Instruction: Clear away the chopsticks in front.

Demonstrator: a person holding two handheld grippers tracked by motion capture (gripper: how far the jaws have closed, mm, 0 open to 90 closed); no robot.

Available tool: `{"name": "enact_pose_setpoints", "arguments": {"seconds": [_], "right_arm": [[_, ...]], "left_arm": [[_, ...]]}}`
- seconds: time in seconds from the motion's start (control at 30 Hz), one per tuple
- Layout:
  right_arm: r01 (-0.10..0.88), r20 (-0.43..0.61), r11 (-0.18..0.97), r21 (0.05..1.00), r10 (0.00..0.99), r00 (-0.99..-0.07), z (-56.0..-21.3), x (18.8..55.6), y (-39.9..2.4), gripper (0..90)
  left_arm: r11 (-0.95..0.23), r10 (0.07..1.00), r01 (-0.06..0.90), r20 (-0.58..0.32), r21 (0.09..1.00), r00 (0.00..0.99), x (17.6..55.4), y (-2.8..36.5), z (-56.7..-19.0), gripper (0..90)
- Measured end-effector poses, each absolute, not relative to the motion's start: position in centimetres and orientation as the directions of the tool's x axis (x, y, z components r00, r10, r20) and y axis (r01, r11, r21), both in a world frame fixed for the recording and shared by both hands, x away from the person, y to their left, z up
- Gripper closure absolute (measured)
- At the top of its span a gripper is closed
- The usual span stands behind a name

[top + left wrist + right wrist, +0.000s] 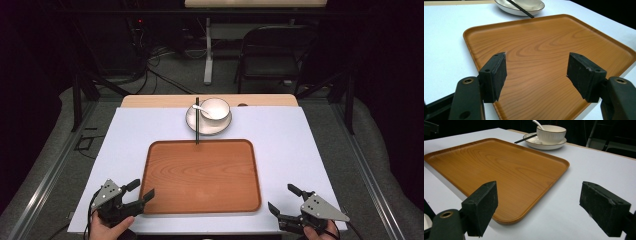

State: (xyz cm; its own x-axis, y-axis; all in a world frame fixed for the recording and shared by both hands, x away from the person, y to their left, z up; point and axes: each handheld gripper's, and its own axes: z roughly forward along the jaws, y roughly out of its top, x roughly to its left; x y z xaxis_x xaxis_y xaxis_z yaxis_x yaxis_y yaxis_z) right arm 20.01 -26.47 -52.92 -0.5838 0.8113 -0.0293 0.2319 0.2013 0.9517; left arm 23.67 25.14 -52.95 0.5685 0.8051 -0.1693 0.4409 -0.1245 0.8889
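I hold my left gripper [142, 191] at the near left corner of the wooden tray [202, 175], its black jaws spread wide with nothing between them. In the left gripper view the pads [499, 75] are blocky, matte, a little rough at the edges, and they hang over the tray's [544, 57] corner. My right gripper [281, 199] sits near the tray's near right corner, over the pale sheet that covers the table [300, 145]; its jaws are wide apart too and empty, with the flat white surface [574, 202] between the pads [482, 206].

The tray is a rounded rectangle with a low raised rim, warm orange-brown, with sweeping grain lines and a smooth, faintly glossy face [499, 167]. It lies flat in the middle of the table with nothing on it.

Beyond its far edge stands a white plate [192, 122], round and shallow with a thin dark rim, and on it a white bowl [216, 108] with a ribbed wall [550, 135] and the same dark edge line. A white spoon [201, 109] leans in the bowl. Thin dark chopsticks [197, 120] lie across the plate, straight, their tip reaching just over the tray's far rim. A bare strip of light wood [150, 101] shows at the table's far edge.
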Motion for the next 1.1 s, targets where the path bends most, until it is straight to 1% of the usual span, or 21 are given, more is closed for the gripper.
{"name": "enact_pose_setpoints", "arguments": {"seconds": [0.17, 0.2, 0.37, 0.5, 0.57, 0.77, 0.83, 0.9, 0.93, 1.0, 1.1], "right_arm": [[0.24, -0.019, 0.195, 0.951, 0.812, -0.584, -52.9, 20.0, -26.4, 14.5], [0.239, -0.023, 0.199, 0.95, 0.811, -0.585, -52.9, 20.0, -26.4, 14.5], [0.238, -0.026, 0.202, 0.95, 0.811, -0.585, -52.9, 20.0, -26.4, 14.5], [0.24, -0.023, 0.2, 0.95, 0.811, -0.585, -52.9, 20.1, -26.4, 14.5], [0.243, -0.019, 0.196, 0.95, 0.813, -0.582, -52.9, 20.1, -26.4, 14.6], [0.241, -0.023, 0.199, 0.95, 0.813, -0.582, -52.9, 20.1, -26.4, 14.5], [0.241, -0.022, 0.198, 0.95, 0.813, -0.582, -52.9, 20.1, -26.4, 14.6], [0.239, -0.023, 0.197, 0.951, 0.814, -0.58, -52.9, 20.1, -26.4, 14.5], [0.24, -0.02, 0.194, 0.951, 0.816, -0.578, -52.9, 20.1, -26.4, 14.5], [0.24, -0.021, 0.193, 0.952, 0.818, -0.575, -52.9, 20.1, -26.4, 14.6], [0.24, -0.021, 0.194, 0.951, 0.817, -0.577, -52.9, 20.2, -26.4, 14.5]], "left_arm": [[-0.111, 0.807, 0.448, -0.182, 0.887, 0.561, 23.7, 25.3, -53.0, 31.2], [-0.108, 0.808, 0.448, -0.185, 0.887, 0.56, 23.7, 25.3, -53.0, 29.5], [-0.094, 0.816, 0.459, -0.195, 0.884, 0.544, 23.8, 25.4, -53.0, 27.9], [-0.088, 0.829, 0.475, -0.2, 0.875, 0.522, 23.9, 25.4, -53.0, 27.6], [-0.069, 0.831, 0.486, -0.219, 0.871, 0.511, 24.0, 25.5, -53.1, 27.2], [-0.056, 0.825, 0.5, -0.242, 0.864, 0.511, 24.2, 25.7, -53.1, 27.0], [-0.065, 0.828, 0.511, -0.24, 0.857, 0.507, 24.3, 25.5, -53.1, 28.3], [-0.073, 0.824, 0.53, -0.248, 0.845, 0.509, 24.5, 25.4, -53.1, 32.0], [-0.072, 0.819, 0.549, -0.264, 0.833, 0.509, 24.7, 25.3, -53.1, 33.8], [-0.042, 0.802, 0.592, -0.326, 0.804, 0.501, 25.5, 25.2, -53.3, 36.8], [-0.04, 0.793, 0.627, -0.357, 0.778, 0.494, 26.7, 24.8, -53.2, 39.1]]}}
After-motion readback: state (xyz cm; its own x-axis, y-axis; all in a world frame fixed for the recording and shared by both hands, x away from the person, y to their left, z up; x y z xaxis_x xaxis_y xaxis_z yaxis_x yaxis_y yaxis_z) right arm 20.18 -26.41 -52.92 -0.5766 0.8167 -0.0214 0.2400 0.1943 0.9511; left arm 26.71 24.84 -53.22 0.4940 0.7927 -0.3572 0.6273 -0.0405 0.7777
